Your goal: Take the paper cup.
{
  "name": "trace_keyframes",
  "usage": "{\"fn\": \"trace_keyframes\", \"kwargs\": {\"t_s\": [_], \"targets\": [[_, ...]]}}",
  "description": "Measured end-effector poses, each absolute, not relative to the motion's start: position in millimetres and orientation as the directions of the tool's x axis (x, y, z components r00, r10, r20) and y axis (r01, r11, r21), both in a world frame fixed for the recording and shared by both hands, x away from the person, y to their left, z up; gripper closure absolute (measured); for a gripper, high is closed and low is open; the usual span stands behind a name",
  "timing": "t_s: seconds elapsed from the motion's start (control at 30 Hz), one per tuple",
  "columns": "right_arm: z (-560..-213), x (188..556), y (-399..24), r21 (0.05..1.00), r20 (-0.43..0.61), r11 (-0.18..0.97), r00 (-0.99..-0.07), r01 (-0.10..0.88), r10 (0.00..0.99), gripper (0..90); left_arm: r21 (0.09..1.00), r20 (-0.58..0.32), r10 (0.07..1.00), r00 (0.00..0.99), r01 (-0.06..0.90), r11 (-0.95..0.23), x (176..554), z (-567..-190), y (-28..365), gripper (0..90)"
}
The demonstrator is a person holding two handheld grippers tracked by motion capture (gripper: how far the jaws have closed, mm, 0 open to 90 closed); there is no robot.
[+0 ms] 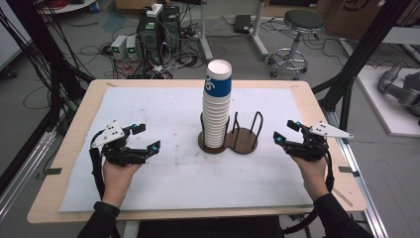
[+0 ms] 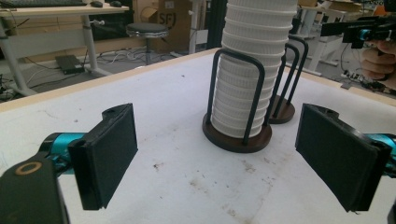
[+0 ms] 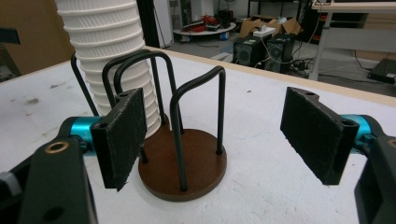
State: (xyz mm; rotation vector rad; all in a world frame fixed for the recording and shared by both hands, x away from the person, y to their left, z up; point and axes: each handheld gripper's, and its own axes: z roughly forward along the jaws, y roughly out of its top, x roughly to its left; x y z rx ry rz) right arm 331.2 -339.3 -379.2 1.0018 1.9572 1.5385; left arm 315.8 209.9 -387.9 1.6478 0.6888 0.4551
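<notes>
A tall stack of white paper cups [image 1: 217, 101] [image 2: 250, 70] [image 3: 114, 51], the top one with a blue band, stands in the left ring of a brown two-ring holder [image 1: 242, 141]. The right ring [image 3: 184, 163] of that holder, framed by black wire loops, holds nothing. My left gripper [image 1: 146, 138] [image 2: 215, 156] hovers open to the left of the holder, jaws wide apart and empty. My right gripper [image 1: 286, 132] [image 3: 219, 135] is open to the right of the holder, facing the bare ring, with nothing between its jaws.
A white mat [image 1: 148, 183] covers the wooden table [image 1: 74, 139]. Beyond the table's far edge are computers [image 1: 153, 32], cables and a stool [image 1: 299, 29] on the floor. Black frame posts [image 1: 356, 64] stand at both sides.
</notes>
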Motion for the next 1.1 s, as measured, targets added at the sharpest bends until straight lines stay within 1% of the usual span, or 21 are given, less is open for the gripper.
{"fn": "trace_keyframes", "kwargs": {"t_s": [0.17, 0.43, 0.6, 0.67, 0.83, 0.93, 1.1], "targets": [[-378.6, 329.1, -342.6, 0.962, 0.073, 0.109, -0.621, 0.25, 0.78, 23.4, 0.978, -0.081, 0.657, 0.749, 0.187, -0.094, 317.6, -388.1, 208.5, 12.6], [-378.2, 327.1, -337.4, 0.961, 0.052, 0.139, -0.652, 0.238, 0.756, 23.3, 0.979, -0.099, 0.645, 0.758, 0.189, -0.071, 318.6, -388.7, 207.7, 12.5], [-376.0, 323.6, -335.9, 0.967, 0.047, 0.132, -0.663, 0.218, 0.747, 21.8, 0.979, -0.097, 0.629, 0.771, 0.189, -0.08, 319.6, -389.4, 203.8, 11.3], [-374.0, 324.0, -332.4, 0.967, 0.057, 0.129, -0.676, 0.221, 0.734, 21.7, 0.978, -0.09, 0.629, 0.772, 0.187, -0.089, 319.5, -389.3, 202.8, 11.2], [-367.3, 328.6, -318.5, 0.97, 0.039, 0.148, -0.72, 0.195, 0.693, 20.5, 0.978, -0.092, 0.627, 0.773, 0.188, -0.087, 318.0, -389.5, 203.6, 9.7], [-361.9, 332.4, -306.4, 0.967, 0.015, 0.183, -0.753, 0.179, 0.658, 19.4, 0.978, -0.102, 0.624, 0.775, 0.193, -0.08, 317.2, -390.2, 205.4, 9.3], [-355.1, 338.3, -293.4, 0.97, 0.006, 0.185, -0.775, 0.158, 0.632, 17.5, 0.976, -0.115, 0.619, 0.777, 0.203, -0.074, 317.4, -390.8, 206.1, 9.3]]}}
